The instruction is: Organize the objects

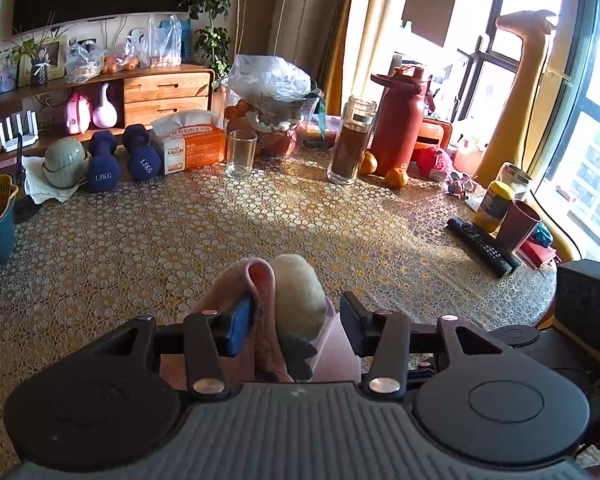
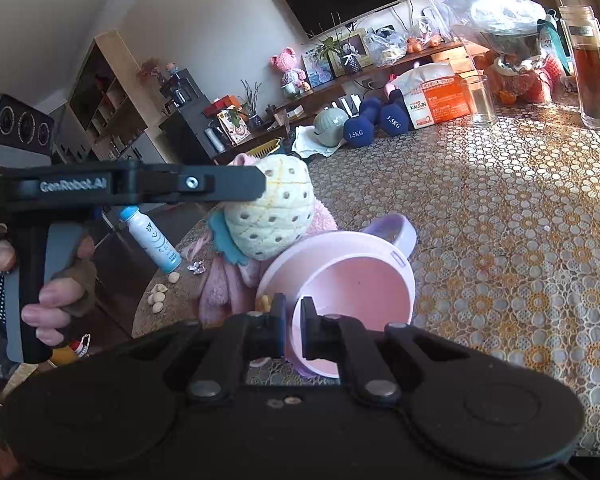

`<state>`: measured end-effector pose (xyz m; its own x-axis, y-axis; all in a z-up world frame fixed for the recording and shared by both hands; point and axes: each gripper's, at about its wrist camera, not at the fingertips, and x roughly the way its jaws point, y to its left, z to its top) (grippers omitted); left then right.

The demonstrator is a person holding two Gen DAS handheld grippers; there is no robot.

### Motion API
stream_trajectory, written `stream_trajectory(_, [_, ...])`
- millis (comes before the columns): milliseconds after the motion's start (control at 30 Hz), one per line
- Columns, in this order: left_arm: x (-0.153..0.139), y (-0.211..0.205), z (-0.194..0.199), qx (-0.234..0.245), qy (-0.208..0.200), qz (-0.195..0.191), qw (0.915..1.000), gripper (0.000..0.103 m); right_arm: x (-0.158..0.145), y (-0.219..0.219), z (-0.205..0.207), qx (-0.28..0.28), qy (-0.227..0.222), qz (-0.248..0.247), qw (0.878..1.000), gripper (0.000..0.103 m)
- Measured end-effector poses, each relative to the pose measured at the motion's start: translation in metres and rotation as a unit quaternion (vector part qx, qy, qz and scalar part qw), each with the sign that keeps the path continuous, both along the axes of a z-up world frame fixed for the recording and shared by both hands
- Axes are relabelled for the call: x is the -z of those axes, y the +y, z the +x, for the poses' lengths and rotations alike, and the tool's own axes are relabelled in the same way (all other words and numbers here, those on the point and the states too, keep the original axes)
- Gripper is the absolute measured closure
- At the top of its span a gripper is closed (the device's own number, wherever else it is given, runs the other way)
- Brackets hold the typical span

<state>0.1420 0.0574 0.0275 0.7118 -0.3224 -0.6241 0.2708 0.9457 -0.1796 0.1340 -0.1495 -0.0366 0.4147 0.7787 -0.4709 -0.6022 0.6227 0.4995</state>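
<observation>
On a lace-patterned table (image 2: 520, 240), two handheld grippers work at a pink cup and a soft toy.
The table stays cluttered along its far edge: a tissue box (image 1: 192, 146), two blue dumbbells (image 1: 104, 160), a red flask (image 1: 398, 120), a tall jar (image 1: 350, 140) and an empty glass (image 1: 241, 153), none of them looking sorted yet. Nearer, the pink cup (image 2: 340, 288) lies tipped with its mouth toward the right wrist camera; the right gripper (image 2: 293, 330) is pinched onto its rim, jaws nearly together. The plush toy (image 2: 268, 216), cream and dimpled with pink fabric, sits just beside the cup; the left gripper (image 1: 296, 316) has its jaws apart around it, and firm contact cannot be confirmed. Judging by this, organizing has barely begun.
</observation>
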Motion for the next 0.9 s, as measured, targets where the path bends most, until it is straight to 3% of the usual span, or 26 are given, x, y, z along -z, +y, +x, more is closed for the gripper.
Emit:
stream_trajectory(167, [0.033,0.029,0.013,-0.052,0.059,-0.036,0.9963,0.065,0.0,-0.002,0.002,0.002,0.001,-0.001,1.0,0.097])
stream_trajectory(333, [0.05,0.059,0.003,-0.093,0.076,-0.057,0.9911,0.066,0.001,-0.005,0.003,0.005,0.005,0.002,1.0,0.097])
stream_trajectory(433, [0.052,0.066,-0.006,-0.108,0.071,-0.035,0.991,0.066,0.0,-0.005,0.004,0.006,0.005,0.001,1.0,0.097])
stream_trajectory(567, [0.068,0.066,-0.008,-0.129,0.08,0.066,0.9862,0.066,0.0,-0.005,0.004,0.006,0.005,-0.001,1.0,0.097])
stream_trajectory(700, [0.075,0.071,-0.014,-0.116,0.087,0.059,0.9876,0.066,-0.001,-0.004,0.004,0.005,0.005,-0.003,1.0,0.097])
stream_trajectory(800, [0.07,0.071,-0.014,-0.116,0.074,0.054,0.989,0.058,-0.001,-0.004,0.005,0.006,0.008,-0.004,1.0,0.097])
stream_trajectory(900, [0.063,0.069,-0.015,-0.111,0.054,0.046,0.9914,0.039,-0.001,-0.003,0.005,0.005,0.009,-0.005,1.0,0.097])
